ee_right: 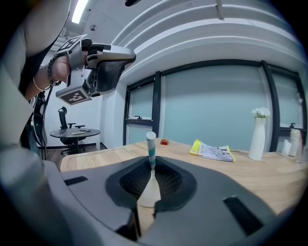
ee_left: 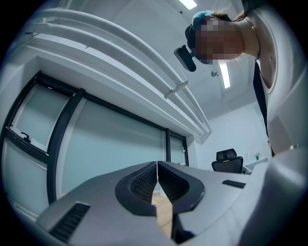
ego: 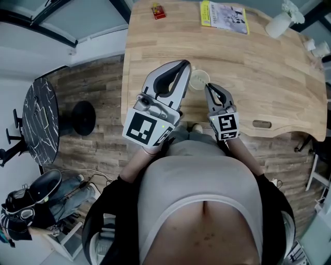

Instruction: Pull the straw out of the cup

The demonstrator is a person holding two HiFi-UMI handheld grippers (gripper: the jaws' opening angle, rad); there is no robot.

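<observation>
One pale cup point(ego: 199, 80), straw point(ee_right: 151, 144) upright in right claw point(ee_right: 152, 168) alongside

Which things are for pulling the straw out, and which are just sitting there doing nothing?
For the job:
- straw
- cup
- right gripper, shut on the straw

Just lying about:
- booklet
- small red box
- white vase
- left gripper, shut, empty, held up in the air
</observation>
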